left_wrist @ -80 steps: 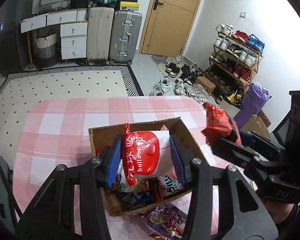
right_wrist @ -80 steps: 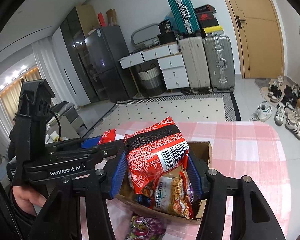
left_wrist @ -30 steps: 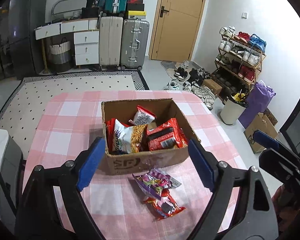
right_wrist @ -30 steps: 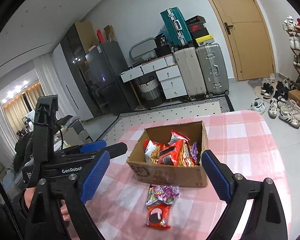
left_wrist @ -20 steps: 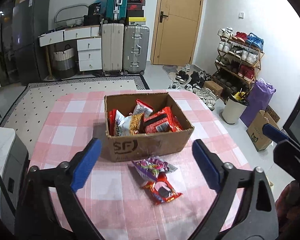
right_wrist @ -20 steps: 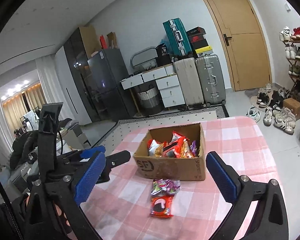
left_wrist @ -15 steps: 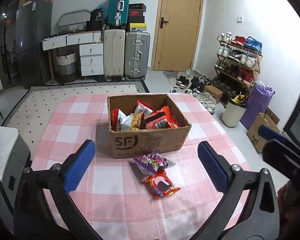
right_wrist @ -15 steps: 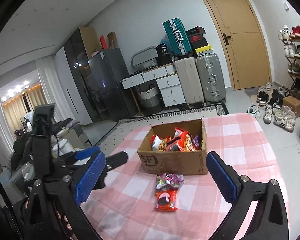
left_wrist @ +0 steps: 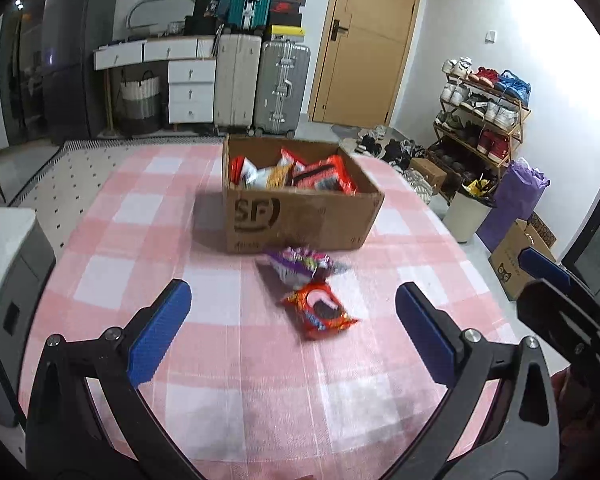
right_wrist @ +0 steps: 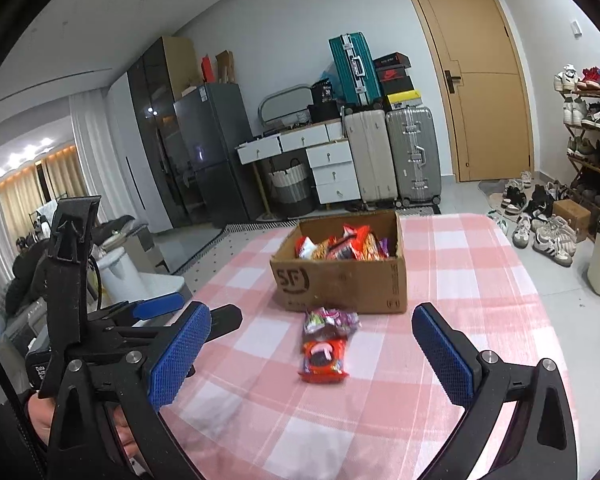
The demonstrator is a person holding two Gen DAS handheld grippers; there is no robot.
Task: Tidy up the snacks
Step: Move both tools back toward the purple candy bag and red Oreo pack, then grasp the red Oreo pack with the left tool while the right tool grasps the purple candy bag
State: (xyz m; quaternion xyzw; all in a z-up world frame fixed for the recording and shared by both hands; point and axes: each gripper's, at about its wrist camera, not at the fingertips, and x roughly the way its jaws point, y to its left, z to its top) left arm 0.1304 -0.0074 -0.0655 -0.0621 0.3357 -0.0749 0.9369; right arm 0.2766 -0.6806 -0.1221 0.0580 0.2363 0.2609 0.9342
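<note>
A cardboard box (left_wrist: 300,216) (right_wrist: 340,284) marked SF stands on the pink checked table, with several snack packets inside. In front of it lie a purple packet (left_wrist: 300,262) (right_wrist: 330,320) and a red-orange packet (left_wrist: 320,314) (right_wrist: 324,362). My left gripper (left_wrist: 292,332) is open and empty, back from the box, with the red-orange packet seen between its blue pads. My right gripper (right_wrist: 310,350) is also open and empty, short of the same two packets. The left gripper (right_wrist: 156,306) shows at the left of the right wrist view; the right gripper (left_wrist: 548,268) shows at the right edge of the left wrist view.
The pink checked table (left_wrist: 148,240) (right_wrist: 460,280) ends close behind the box. Beyond it are suitcases (left_wrist: 280,84), white drawers (right_wrist: 332,172), a wooden door (right_wrist: 480,80), a shoe rack (left_wrist: 484,112) and a white bin (left_wrist: 464,212) on the right.
Both grippers let their packets go into the box, opened wide, and drew back and down from it. The box now looks smaller and the two loose packets lie ahead of the pads.
</note>
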